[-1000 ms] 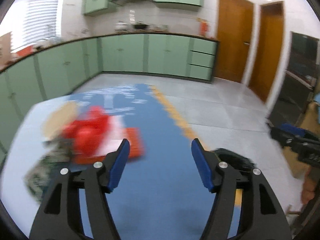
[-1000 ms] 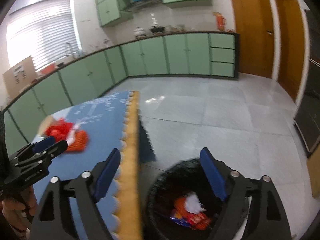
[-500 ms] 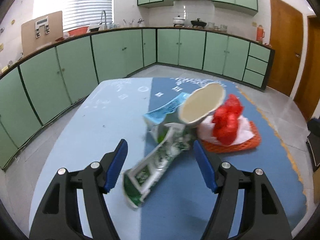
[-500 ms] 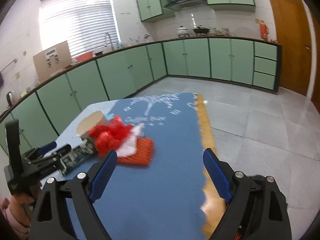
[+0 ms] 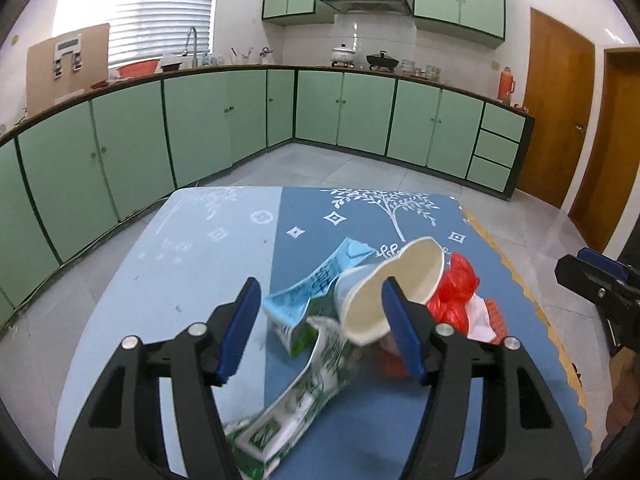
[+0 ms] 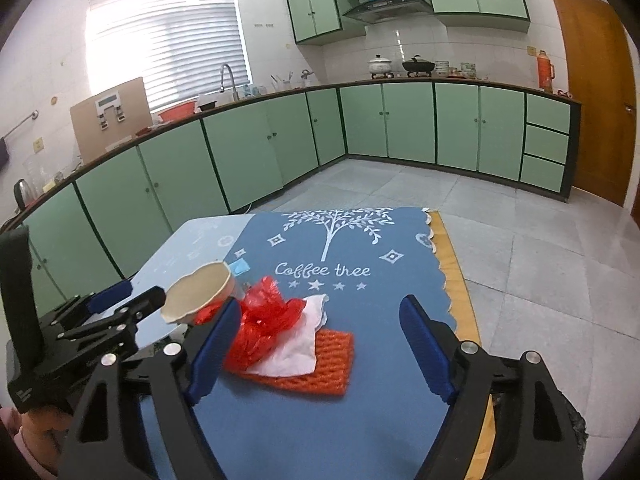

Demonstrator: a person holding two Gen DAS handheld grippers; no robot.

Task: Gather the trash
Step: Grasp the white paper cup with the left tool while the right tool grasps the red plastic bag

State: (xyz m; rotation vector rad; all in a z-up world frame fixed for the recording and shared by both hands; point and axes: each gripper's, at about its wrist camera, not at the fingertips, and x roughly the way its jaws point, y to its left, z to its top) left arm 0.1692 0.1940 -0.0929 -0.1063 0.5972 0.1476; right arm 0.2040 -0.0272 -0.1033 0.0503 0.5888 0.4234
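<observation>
A pile of trash lies on the blue tablecloth (image 5: 224, 264). A crushed green-and-white carton (image 5: 304, 392) and a blue carton (image 5: 316, 284) lie between the fingers of my open left gripper (image 5: 320, 328). A tipped paper cup (image 5: 396, 284) leans at its right finger. Beside them are a red plastic bag (image 5: 456, 292), a white tissue (image 6: 300, 340) and an orange foam net (image 6: 320, 364). My right gripper (image 6: 320, 356) is open and empty, over the net and tissue. The left gripper also shows in the right wrist view (image 6: 120, 304).
The table's right edge has a yellow scalloped trim (image 6: 452, 272), with grey tiled floor (image 6: 540, 264) beyond. Green cabinets (image 5: 360, 112) line the far walls. A dark bin rim (image 6: 578, 432) shows at the lower right of the right wrist view.
Both grippers have swung left from the bin side to face the trash pile. The left gripper has moved closer, so the cartons now lie between its fingers.
</observation>
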